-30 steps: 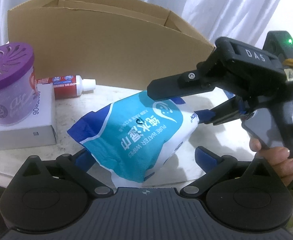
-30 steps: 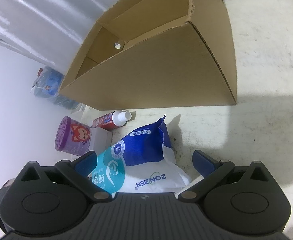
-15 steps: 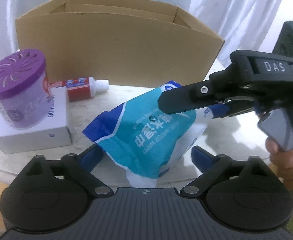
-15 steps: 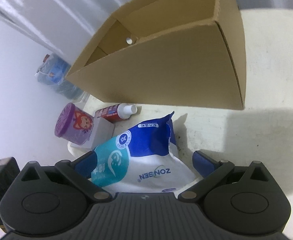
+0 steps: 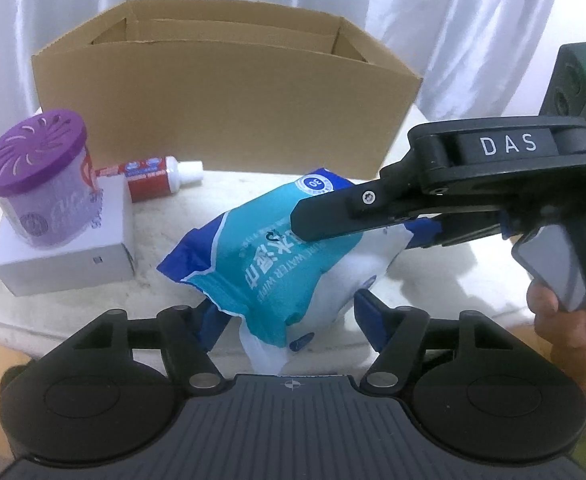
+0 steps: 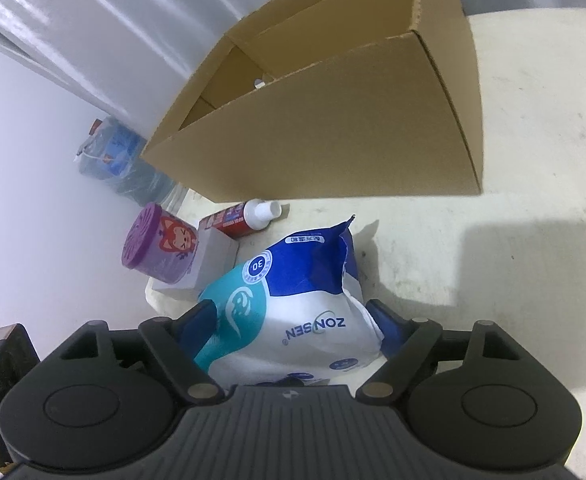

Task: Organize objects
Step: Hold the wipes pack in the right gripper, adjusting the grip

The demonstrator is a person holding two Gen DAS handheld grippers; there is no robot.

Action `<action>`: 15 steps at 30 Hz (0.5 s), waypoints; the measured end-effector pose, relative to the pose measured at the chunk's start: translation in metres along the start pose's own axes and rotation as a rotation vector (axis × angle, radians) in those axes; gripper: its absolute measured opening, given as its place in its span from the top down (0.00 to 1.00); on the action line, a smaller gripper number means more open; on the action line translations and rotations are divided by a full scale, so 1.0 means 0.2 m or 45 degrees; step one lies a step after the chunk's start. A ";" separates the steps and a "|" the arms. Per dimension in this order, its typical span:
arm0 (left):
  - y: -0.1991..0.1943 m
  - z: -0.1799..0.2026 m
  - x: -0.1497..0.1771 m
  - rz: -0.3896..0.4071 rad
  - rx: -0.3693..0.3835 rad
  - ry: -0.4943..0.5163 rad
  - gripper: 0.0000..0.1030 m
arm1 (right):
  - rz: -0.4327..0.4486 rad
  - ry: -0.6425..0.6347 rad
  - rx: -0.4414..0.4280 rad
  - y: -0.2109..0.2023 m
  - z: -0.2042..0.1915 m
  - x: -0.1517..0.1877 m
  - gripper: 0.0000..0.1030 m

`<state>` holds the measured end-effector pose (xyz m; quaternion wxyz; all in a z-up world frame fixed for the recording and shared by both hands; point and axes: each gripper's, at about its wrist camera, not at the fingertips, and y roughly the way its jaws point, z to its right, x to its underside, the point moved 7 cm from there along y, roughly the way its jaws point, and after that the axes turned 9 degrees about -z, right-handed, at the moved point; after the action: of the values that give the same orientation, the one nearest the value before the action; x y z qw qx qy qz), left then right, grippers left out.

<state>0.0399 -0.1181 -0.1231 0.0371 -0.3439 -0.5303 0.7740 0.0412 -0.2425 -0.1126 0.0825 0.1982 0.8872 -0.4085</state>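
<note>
A teal, blue and white wet wipes pack (image 5: 277,256) (image 6: 293,312) sits tilted above the pale table (image 5: 165,216), between both grippers. My left gripper (image 5: 291,320) has its jaws closing on the pack's near end, and its blue fingertips (image 5: 211,324) touch the pack's sides. My right gripper (image 6: 291,320) (image 5: 373,228) comes in from the right in the left wrist view. Its jaws are also closing, with blue pads (image 6: 387,322) pressed against the pack's white end. An open cardboard box (image 5: 221,96) (image 6: 333,120) stands behind.
A purple air freshener (image 5: 37,176) (image 6: 157,248) stands on a small white box (image 5: 65,256) at the left. A red toothpaste tube (image 5: 153,174) (image 6: 245,218) lies by the cardboard box. A hand (image 5: 573,320) holds the right gripper. Bottled water (image 6: 113,152) sits beyond the table edge.
Both pairs of jaws have narrowed onto the wipes pack. Both cameras have drawn back a little, so more of the cardboard box shows in each view.
</note>
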 end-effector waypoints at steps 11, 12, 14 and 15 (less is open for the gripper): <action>0.03 0.03 0.03 -0.062 -0.044 0.097 0.27 | 0.045 0.033 0.034 -0.05 0.04 0.06 0.18; 0.04 0.03 0.02 -0.071 -0.046 0.101 0.26 | 0.046 0.026 0.038 -0.04 0.04 0.06 0.18; 0.04 0.04 0.03 -0.072 -0.052 0.111 0.24 | 0.046 0.020 0.037 -0.04 0.04 0.05 0.18; 0.05 0.04 0.02 -0.072 -0.055 0.114 0.23 | 0.046 0.018 0.036 -0.04 0.04 0.05 0.18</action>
<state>0.0346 -0.1272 -0.1322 0.0752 -0.3638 -0.5542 0.7449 0.0286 -0.2496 -0.1149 0.0807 0.2184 0.8782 -0.4178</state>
